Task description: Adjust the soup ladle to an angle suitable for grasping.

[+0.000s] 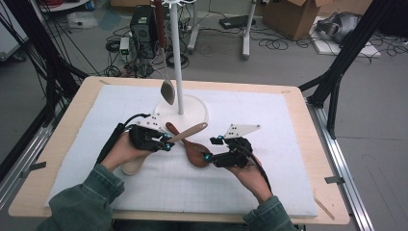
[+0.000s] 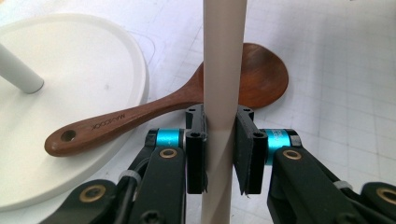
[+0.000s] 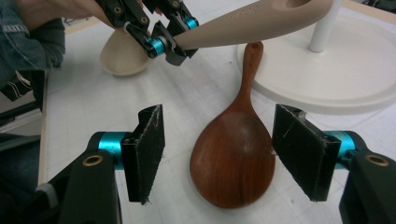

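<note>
Between left gripper (image 2: 219, 151) jaws, smooth beige spoon (image 2: 223, 70) handle.

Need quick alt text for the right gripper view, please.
The right gripper is open, its jaws either side of the dark wooden spoon lying on the white mat. Beyond, the left gripper clamps the beige spoon's handle near the round white stand base.

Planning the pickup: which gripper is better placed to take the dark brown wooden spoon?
Right gripper: open jaws flank the dark brown wooden spoon. Left gripper is clamped on the beige spoon handle.
</note>
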